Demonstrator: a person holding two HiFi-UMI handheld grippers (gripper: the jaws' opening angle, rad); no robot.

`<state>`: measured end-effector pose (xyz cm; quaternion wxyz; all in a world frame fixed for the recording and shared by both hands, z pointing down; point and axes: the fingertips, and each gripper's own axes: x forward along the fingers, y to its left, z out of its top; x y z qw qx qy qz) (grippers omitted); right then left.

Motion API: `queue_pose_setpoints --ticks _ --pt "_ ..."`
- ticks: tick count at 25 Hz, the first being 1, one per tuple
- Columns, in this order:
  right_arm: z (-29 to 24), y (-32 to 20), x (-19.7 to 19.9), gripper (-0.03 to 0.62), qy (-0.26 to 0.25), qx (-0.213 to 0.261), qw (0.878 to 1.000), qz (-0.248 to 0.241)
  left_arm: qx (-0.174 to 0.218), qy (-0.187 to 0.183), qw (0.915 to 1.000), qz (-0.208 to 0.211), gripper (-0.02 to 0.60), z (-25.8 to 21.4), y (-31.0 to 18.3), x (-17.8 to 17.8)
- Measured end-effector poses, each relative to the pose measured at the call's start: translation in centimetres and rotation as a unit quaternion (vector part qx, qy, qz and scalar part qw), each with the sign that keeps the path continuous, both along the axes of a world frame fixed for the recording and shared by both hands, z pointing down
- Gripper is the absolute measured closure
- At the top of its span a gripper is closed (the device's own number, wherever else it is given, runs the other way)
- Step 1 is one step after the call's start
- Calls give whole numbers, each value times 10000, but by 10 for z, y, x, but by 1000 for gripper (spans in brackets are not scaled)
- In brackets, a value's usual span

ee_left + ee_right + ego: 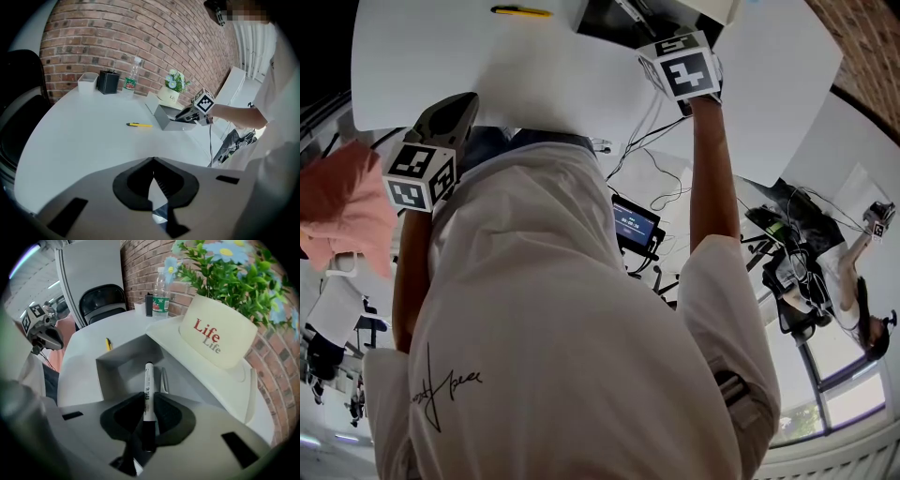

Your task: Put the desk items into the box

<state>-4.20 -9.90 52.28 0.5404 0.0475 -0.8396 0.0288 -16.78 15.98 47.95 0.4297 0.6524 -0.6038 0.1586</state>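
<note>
My right gripper (149, 397) is shut on a white marker with a black cap (148, 378) and holds it over the open grey box (123, 365). The marker's tip points into the box, where a pale pen (164, 379) lies on the floor. In the left gripper view the right gripper (186, 114) hangs at the box (164, 119). A yellow pen (139, 124) lies on the white table (84, 136) left of the box. My left gripper (153, 161) is shut with nothing in it and held off the table's near edge.
A cream flower pot marked "Life" (218, 333) stands right behind the box. Along the brick wall stand a water bottle (132, 77), a black pen holder (108, 82) and a white tub (87, 83). A black chair (101, 298) stands at the table's far side.
</note>
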Motion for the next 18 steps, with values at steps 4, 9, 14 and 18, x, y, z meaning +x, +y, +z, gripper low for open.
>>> queue_pose_setpoints --ticks 4,9,14,18 --pt "4 0 0 511 22 -7 10000 22 -8 -11 10000 -7 575 1 1 0" --pt "5 -1 1 505 22 -13 10000 47 3 -32 10000 -9 575 1 0 0" --pt "0 -6 0 499 -52 14 9999 137 34 -25 10000 -4 575 -1 -1 1" --pt "-6 -10 0 499 -138 100 9996 208 70 -34 10000 31 575 -1 -5 1"
